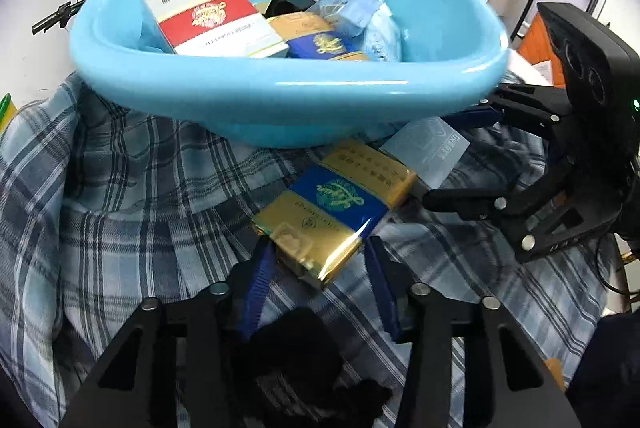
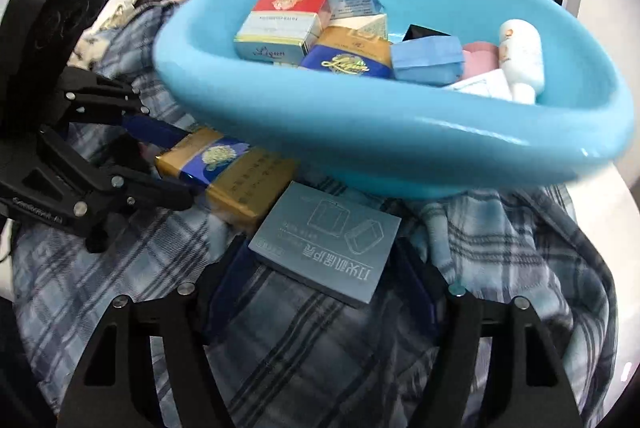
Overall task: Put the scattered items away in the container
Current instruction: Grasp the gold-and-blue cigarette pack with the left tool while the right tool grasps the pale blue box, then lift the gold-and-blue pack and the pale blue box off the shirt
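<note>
A gold and blue cigarette pack point(image 1: 324, 220) point(image 2: 228, 172) lies on a plaid shirt point(image 1: 140, 188) just in front of the light blue bowl point(image 1: 288, 84) point(image 2: 400, 120). My left gripper point(image 1: 318, 243) point(image 2: 184, 164) is shut on the pack's near end, a blue pad against each side. To its right a flat grey box point(image 2: 324, 240) point(image 1: 432, 148) rests on the shirt. My right gripper point(image 2: 322, 244) point(image 1: 440, 156) straddles that box, and its pads touch both of the box's edges.
The bowl holds a red and white pack point(image 1: 208, 16), another gold and blue pack point(image 2: 348, 56), a white bottle point(image 2: 520, 56), a blue packet point(image 2: 424, 60) and a pink item point(image 2: 478, 60). The crumpled shirt point(image 2: 320, 348) covers the white table point(image 2: 608, 196) under the bowl.
</note>
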A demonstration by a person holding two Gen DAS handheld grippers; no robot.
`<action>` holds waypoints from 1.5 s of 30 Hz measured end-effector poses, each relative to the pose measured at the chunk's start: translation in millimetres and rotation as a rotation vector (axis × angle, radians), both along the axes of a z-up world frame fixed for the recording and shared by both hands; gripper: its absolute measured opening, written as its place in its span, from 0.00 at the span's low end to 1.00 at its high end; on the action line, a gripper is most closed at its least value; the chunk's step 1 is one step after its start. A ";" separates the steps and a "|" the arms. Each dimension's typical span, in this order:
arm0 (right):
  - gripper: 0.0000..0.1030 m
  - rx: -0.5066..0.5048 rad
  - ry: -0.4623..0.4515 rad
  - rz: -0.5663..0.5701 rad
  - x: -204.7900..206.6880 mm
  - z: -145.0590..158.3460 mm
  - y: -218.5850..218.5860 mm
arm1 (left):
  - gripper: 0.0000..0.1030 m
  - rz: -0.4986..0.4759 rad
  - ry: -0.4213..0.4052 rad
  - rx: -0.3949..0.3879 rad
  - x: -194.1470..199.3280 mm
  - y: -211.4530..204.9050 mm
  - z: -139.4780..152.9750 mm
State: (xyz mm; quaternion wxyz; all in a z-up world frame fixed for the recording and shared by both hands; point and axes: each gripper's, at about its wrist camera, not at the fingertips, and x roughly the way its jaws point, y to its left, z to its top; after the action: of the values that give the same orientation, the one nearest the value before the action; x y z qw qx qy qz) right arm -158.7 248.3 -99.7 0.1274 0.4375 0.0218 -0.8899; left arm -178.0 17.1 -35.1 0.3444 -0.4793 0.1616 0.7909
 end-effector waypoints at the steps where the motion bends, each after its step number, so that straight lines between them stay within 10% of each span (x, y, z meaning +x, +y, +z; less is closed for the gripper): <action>1: 0.68 -0.012 -0.004 0.000 4.5 2.1 1.6 | 0.44 -0.002 0.005 0.000 4.2 -1.6 2.4; 19: 0.69 -0.014 -0.018 0.039 108.5 17.6 -22.3 | 0.44 -0.134 -0.035 -0.006 111.4 17.6 5.4; 24: 0.70 -0.019 -0.052 0.010 113.4 0.0 -23.0 | 0.50 -0.094 -0.038 -0.020 113.6 13.5 -5.7; 29: 0.70 0.006 -0.053 0.006 116.9 -3.0 -24.0 | 0.79 -0.090 0.057 0.023 112.4 7.1 12.7; 45: 0.68 0.075 -0.032 0.046 117.5 2.6 -22.9 | 0.81 -0.264 0.017 -0.096 89.4 59.4 -12.4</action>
State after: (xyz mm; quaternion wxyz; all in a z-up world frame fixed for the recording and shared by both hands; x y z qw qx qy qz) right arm -41.2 225.4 -97.2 0.1318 0.4554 0.0632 -0.8782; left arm -88.6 76.6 -47.5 0.4207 -0.4630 0.2637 0.7342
